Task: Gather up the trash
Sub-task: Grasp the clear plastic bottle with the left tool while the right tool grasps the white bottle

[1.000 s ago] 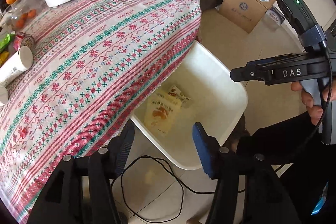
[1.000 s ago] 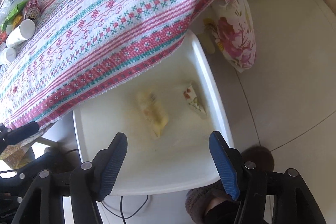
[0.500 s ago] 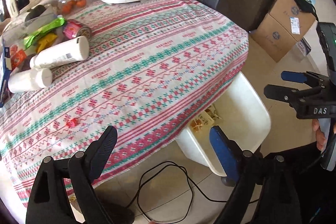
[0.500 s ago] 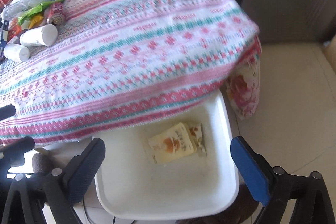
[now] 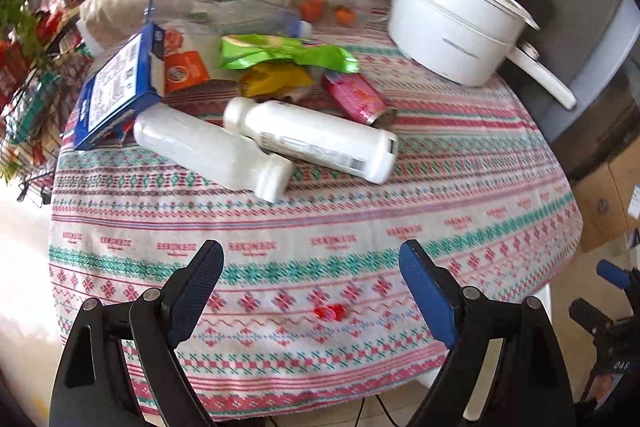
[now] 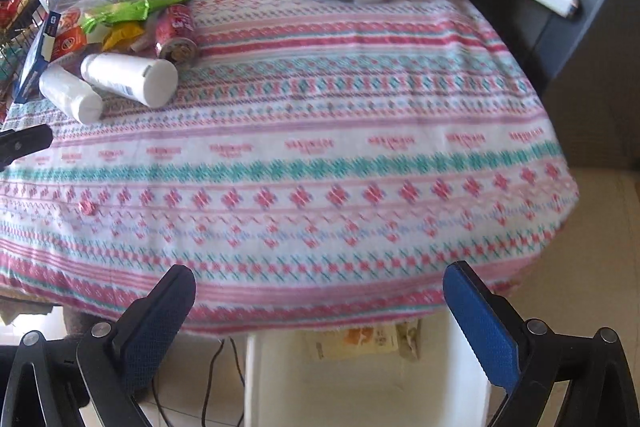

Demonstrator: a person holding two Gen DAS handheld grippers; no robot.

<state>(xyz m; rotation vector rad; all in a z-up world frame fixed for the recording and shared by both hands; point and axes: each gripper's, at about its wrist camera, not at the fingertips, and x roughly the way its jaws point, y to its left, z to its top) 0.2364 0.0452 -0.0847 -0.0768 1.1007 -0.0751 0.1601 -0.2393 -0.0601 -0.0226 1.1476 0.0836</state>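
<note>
Patterned cloth [image 5: 320, 227] covers the bench, with trash heaped at its far left: two white bottles [image 5: 312, 141], a pink can [image 5: 358, 99], green and yellow wrappers [image 5: 280, 55] and a blue box [image 5: 116, 87]. Both the left gripper [image 5: 310, 291] and right gripper [image 6: 318, 311] hang empty, jaws wide apart, at the near edge. A white bin [image 6: 360, 379] below already holds packets [image 6: 362, 339]. Judged step: reaching for another piece; the nearer bottle lies ahead of the left gripper, apart from it, and needs a forward reach across its body.
</note>
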